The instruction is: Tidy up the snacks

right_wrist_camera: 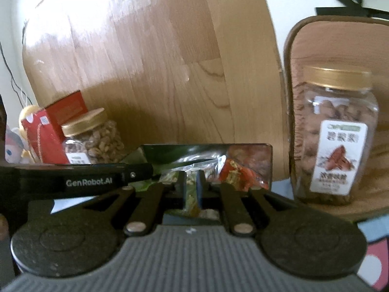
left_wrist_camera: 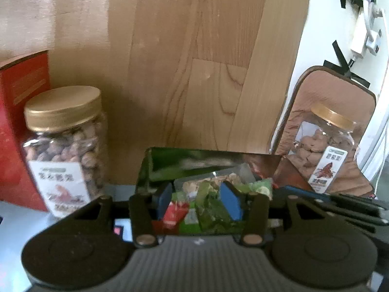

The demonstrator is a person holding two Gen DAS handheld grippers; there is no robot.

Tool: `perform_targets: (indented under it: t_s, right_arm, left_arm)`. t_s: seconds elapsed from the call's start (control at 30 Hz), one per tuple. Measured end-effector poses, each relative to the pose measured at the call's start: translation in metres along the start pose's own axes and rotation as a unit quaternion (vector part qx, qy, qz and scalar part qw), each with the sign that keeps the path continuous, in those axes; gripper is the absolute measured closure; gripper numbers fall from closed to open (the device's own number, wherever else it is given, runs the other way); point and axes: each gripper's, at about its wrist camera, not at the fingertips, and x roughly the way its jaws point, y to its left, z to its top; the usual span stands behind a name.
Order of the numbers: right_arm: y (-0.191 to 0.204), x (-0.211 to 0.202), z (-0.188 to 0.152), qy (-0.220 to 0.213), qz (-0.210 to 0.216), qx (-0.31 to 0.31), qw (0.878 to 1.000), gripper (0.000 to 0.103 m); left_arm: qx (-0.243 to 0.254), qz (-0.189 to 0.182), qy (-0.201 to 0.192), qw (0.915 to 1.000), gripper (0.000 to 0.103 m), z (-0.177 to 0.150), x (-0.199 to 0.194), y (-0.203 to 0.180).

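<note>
A shiny dark box (left_wrist_camera: pixel 150 165) holding wrapped snack packets sits just ahead of both grippers; it also shows in the right wrist view (right_wrist_camera: pixel 265 155). My left gripper (left_wrist_camera: pixel 198 200) is open, its blue pads straddling green and red snack packets (left_wrist_camera: pixel 206 204) in the box. My right gripper (right_wrist_camera: pixel 190 187) is shut on a thin snack packet (right_wrist_camera: pixel 190 196) at the box's near edge. A gold-lidded nut jar (left_wrist_camera: pixel 65 150) stands left of the box and another nut jar (right_wrist_camera: pixel 335 136) stands to the right on a brown tray (right_wrist_camera: pixel 316 39).
A large wooden board (left_wrist_camera: pixel 194 60) leans upright behind the box. A red carton (left_wrist_camera: pixel 17 131) stands at far left behind the left jar. Plush toys (right_wrist_camera: pixel 14 143) sit at the far left. White cables and black tape (left_wrist_camera: pixel 364 24) are on the wall at right.
</note>
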Motion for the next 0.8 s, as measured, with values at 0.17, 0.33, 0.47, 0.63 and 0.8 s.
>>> perform_targets:
  t_s: [0.17, 0.33, 0.47, 0.63, 0.8]
  right_arm:
    - [0.005, -0.031, -0.011, -0.016, 0.013, 0.016, 1.000, 0.091]
    - [0.016, -0.065, -0.032, -0.024, 0.021, 0.026, 0.999, 0.089]
    - [0.027, -0.098, -0.061, -0.039, 0.016, 0.041, 0.998, 0.060]
    - [0.041, -0.138, -0.096, -0.048, 0.003, 0.044, 0.998, 0.046]
    - [0.052, -0.177, -0.130, -0.070, -0.024, 0.062, 0.995, 0.022]
  left_arm:
    - [0.000, -0.001, -0.012, 0.9999, 0.056, -0.011, -0.032, -0.004]
    - [0.028, 0.021, -0.033, 0.9988, 0.040, -0.032, -0.077, -0.016]
    - [0.048, 0.055, -0.053, 0.9959, 0.005, -0.059, -0.115, -0.025]
    - [0.060, 0.082, -0.054, 0.9934, 0.000, -0.094, -0.151, -0.035]
    - [0.063, 0.100, -0.034, 0.9925, 0.000, -0.122, -0.175, -0.044]
